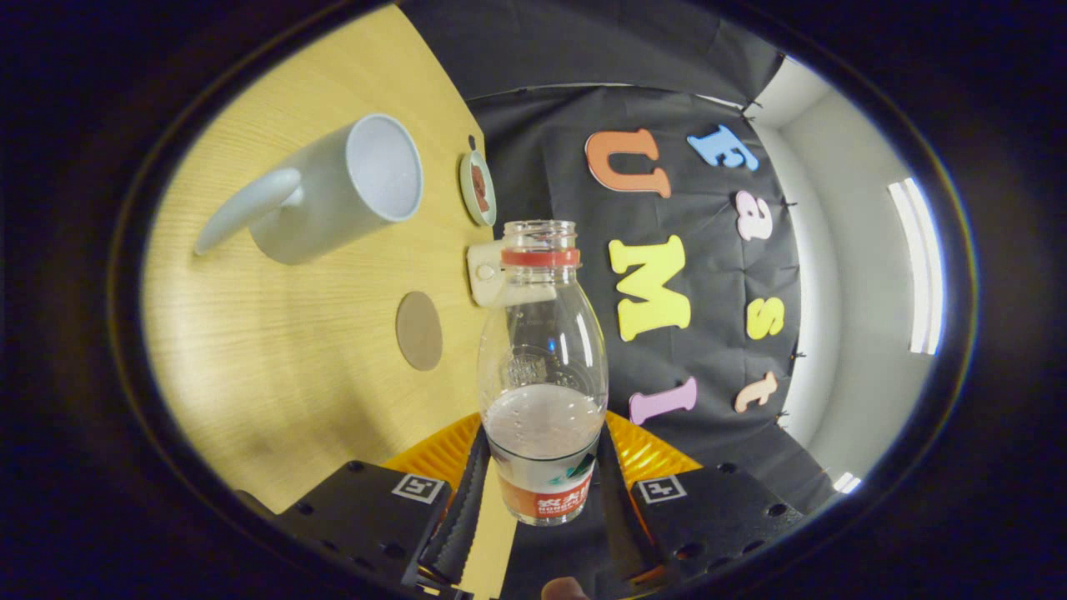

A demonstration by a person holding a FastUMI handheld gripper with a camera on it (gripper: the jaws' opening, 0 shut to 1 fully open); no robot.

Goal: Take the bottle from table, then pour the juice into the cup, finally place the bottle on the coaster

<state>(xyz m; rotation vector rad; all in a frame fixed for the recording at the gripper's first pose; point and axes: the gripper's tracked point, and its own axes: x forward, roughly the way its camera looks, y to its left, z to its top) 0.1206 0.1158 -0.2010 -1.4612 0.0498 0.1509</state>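
The gripper (542,483) is grasping the bottle (542,367), both fingers pressing its lower sides. The bottle is uncapped, with pale juice (543,425) sitting in its lower part. Beyond the fingers, the cup (333,192) and the round coaster (418,331) are resting apart on the desk (275,367).

A pale wooden desk (275,358) with fine straight grain takes up one side of the scene. Its far edge meets the booth's wall (550,158), a black cloth that hangs in soft folds and creases. Beyond the cloth's end stands a plain white room wall (859,333), and a long bright strip light (917,267) glows on it. The desk's surface is evenly lit, shading darker toward its near corner.
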